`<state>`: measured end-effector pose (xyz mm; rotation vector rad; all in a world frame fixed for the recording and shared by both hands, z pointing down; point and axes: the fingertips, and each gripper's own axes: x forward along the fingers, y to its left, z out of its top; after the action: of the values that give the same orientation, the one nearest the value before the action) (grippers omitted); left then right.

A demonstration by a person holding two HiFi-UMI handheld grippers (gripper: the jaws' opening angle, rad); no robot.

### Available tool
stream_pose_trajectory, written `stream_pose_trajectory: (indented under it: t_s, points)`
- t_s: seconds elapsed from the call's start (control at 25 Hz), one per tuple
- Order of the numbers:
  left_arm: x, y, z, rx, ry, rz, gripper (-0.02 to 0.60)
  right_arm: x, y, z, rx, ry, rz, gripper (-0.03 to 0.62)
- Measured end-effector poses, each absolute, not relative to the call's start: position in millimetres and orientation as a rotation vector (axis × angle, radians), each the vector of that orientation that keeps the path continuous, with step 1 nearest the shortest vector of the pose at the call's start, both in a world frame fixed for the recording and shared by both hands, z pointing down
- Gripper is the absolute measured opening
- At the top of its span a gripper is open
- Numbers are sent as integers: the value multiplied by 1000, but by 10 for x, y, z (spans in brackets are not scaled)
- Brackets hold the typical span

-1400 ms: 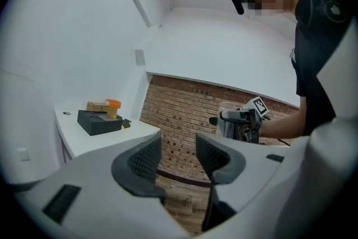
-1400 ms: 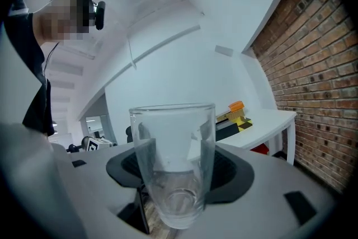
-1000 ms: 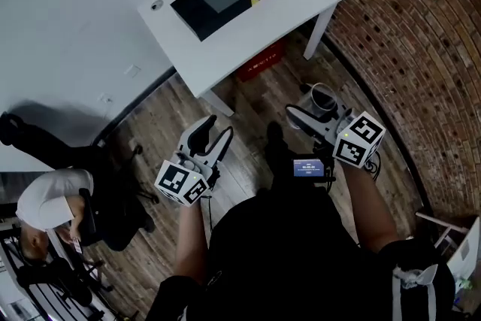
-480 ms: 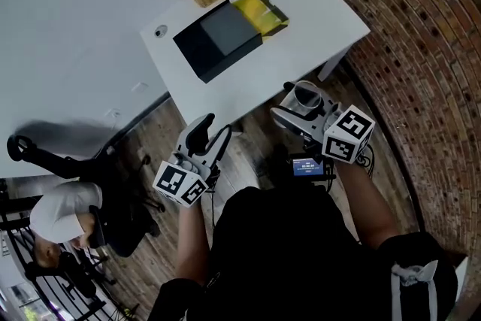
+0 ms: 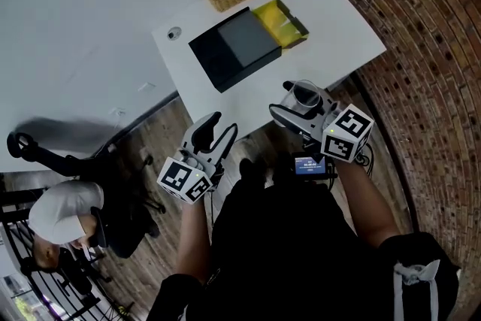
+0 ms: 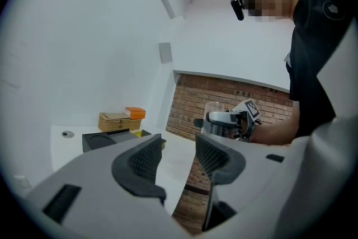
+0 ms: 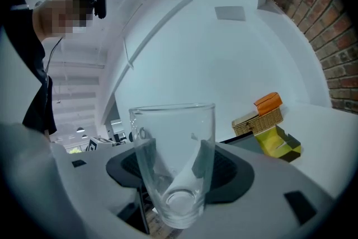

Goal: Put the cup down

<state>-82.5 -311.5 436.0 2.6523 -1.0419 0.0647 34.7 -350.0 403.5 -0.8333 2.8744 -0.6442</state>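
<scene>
The right gripper (image 5: 301,103) is clamped on a clear glass cup (image 7: 176,165), held upright in the air right of centre in the head view, at the near edge of the white table (image 5: 331,41). The left gripper (image 5: 222,125), lower left of it, has its jaws apart and empty.

Office: white desk (image 5: 334,26), swivel chair (image 5: 120,195), brick wall (image 5: 428,49), wood floor (image 5: 161,124).
</scene>
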Motion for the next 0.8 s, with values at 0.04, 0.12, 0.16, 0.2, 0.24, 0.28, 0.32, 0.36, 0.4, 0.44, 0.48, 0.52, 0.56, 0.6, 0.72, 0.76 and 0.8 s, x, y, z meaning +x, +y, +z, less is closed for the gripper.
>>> stream_pose_trajectory:
  t_s: [0.04,0.12,0.16,0.2,0.24,0.28,0.32,0.36,0.4,0.44,0.48,0.52,0.56,0.6,0.72,0.76,0.8]
  points:
    - [-861,-3151,4352,2660,-1029,67,196,302,-3527,4013,-841,2868,-638,289]
    - [-937,-3228,4324,2677,-1006,69,196,217,-3567,3971,-862,2855,-630,290]
    - [-979,-3267,4305,2684,-999,66,196,175,-3587,3953,-872,2852,-624,290]
    - [-1022,-3301,4286,2688,-995,61,196,133,-3603,3936,-880,2850,-619,288]
    - [-1061,-3325,4271,2691,-993,56,196,94,-3612,3921,-886,2847,-616,290]
    - [-1091,-3341,4262,2694,-991,53,196,61,-3617,3906,-891,2844,-612,290]
    - [-1113,-3352,4256,2698,-988,49,196,34,-3619,3891,-896,2841,-608,290]
    - [-1127,-3364,4253,2701,-983,45,196,12,-3622,3882,-901,2840,-602,290]
    - [-1134,-3376,4251,2704,-977,41,196,-4,-3629,3878,-906,2839,-597,290]
    - [-1137,-3383,4250,2706,-970,37,196,-17,-3637,3878,-909,2838,-595,290]
    - [-1137,-3382,4247,2708,-963,36,196,-29,-3641,3878,-911,2837,-595,290]
    - [-1137,-3379,4242,2711,-957,35,196,-40,-3642,3874,-912,2837,-596,290]
    - [-1136,-3379,4237,2714,-951,35,196,-50,-3645,3866,-913,2837,-596,290]
    - [-1137,-3381,4236,2716,-947,36,196,-57,-3647,3855,-914,2837,-594,290]
    - [-1153,-3384,4253,2714,-948,38,196,-58,-3644,3860,-913,2833,-598,290]
    - [-1161,-3388,4252,2712,-953,37,196,-53,-3646,3868,-913,2832,-600,289]
    - [-1169,-3393,4248,2710,-959,35,196,-49,-3649,3872,-913,2831,-602,290]
